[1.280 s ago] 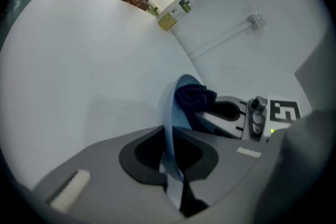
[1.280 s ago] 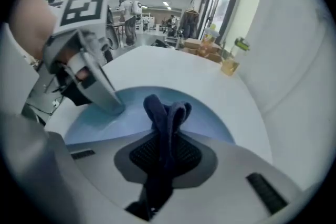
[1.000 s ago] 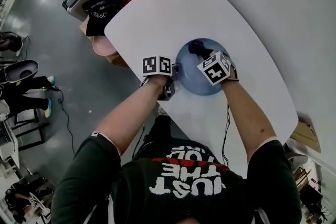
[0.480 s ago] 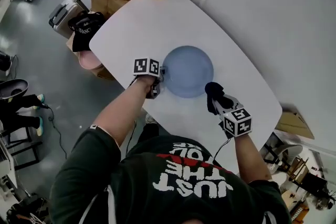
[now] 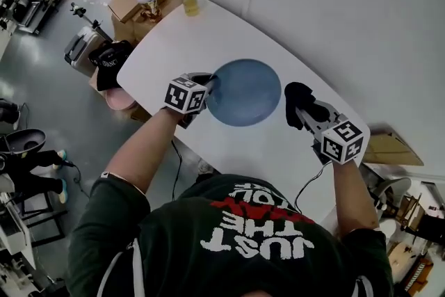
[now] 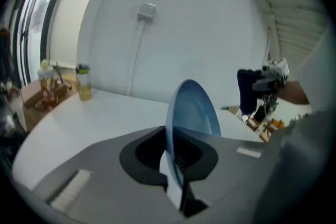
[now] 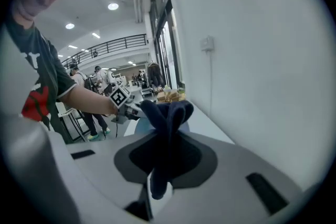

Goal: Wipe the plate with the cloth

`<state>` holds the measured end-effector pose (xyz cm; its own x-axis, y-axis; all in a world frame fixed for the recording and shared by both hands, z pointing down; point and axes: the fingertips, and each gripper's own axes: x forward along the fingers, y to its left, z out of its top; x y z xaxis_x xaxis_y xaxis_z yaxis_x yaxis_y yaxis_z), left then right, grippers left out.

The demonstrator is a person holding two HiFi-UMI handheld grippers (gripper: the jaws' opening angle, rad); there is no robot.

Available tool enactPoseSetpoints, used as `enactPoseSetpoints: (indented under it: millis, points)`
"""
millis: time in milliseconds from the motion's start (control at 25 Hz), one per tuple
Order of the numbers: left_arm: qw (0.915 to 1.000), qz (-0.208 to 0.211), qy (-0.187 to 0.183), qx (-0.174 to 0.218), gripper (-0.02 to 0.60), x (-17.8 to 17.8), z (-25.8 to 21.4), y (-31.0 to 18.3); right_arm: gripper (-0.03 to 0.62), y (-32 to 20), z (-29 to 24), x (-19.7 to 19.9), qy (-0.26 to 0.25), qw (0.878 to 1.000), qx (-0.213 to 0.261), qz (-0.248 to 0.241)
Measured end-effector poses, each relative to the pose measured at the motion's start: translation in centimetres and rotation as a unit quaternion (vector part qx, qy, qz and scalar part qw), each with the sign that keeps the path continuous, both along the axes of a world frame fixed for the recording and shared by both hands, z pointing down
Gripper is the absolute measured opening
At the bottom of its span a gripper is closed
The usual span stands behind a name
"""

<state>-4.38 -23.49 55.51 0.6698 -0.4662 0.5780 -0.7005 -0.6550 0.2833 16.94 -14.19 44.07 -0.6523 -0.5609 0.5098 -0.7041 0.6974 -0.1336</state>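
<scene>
A round blue plate is held up off the white table, with my left gripper shut on its left rim. In the left gripper view the plate stands tilted almost on edge between the jaws of that gripper. My right gripper hovers to the right of the plate, apart from it, shut on a bunched dark navy cloth. In the right gripper view the cloth sticks up out of the jaws of this gripper, and the left gripper shows beyond it.
At the table's far end stand a jar of yellow liquid and cardboard boxes with small things on them. A black bag lies on the floor at the left. A white wall runs along the table's far side.
The right gripper took the cloth off the plate and swung it up and to the right. The left gripper lifted the plate by its rim and rolled it toward upright.
</scene>
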Motion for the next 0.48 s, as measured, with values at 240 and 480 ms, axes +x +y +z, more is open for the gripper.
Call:
enactPoseSetpoints:
  millis: [240,480]
  points:
    - [0.987,0.077,-0.108,0.09,0.02,1.3,-3.7,0.0,0.048,-6.3,-5.6,-5.3,0.084,0.989,0.064,-0.103]
    - [0.9399,0.165,-0.222,0.199,0.02,3.5,-4.8,1.0,0.048,-7.8,-3.4,-14.4,0.204,0.933,0.026,-0.296]
